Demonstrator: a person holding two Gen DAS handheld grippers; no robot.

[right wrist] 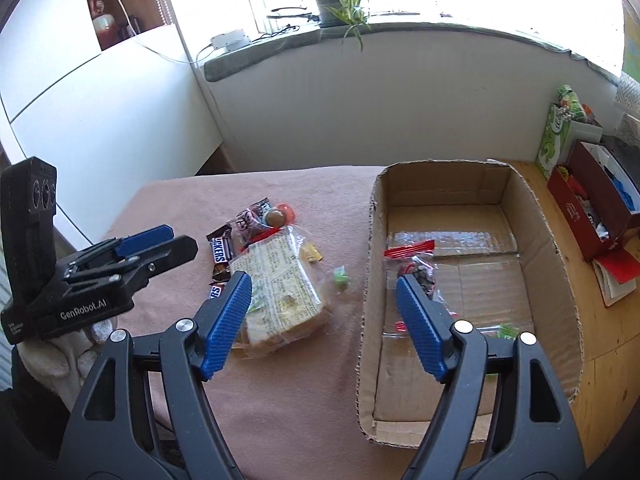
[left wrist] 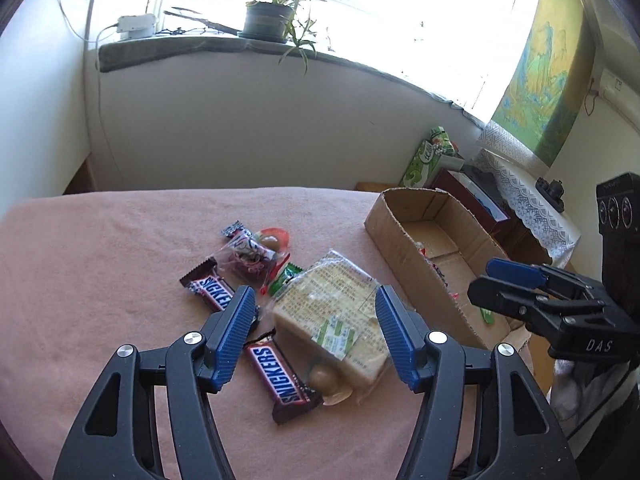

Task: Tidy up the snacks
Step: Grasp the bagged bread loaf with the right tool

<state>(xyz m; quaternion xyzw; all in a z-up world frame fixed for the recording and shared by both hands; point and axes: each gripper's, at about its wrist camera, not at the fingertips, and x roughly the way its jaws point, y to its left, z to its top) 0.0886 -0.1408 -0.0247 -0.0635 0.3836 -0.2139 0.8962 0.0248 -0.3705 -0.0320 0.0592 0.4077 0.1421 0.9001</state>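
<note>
Currently, the left gripper (left wrist: 314, 334) hovers with jaws wide and empty over the bagged crackers (left wrist: 332, 312) amid 2 Snickers bars on the pink cloth (left wrist: 100, 260). The right gripper (right wrist: 324, 312) is likewise wide and empty beside the cardboard box (right wrist: 560, 264). A sound grasp would straddle the bag's narrow sides, closing gently to avoid crushing.

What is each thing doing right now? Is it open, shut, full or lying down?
left gripper: open, holding nothing
right gripper: open, holding nothing
cardboard box: open on top, mostly bare inside
zip bag: lying in the box
cracker pack: sealed, lying on the cloth
Snickers bars: wrapped, lying flat
</note>
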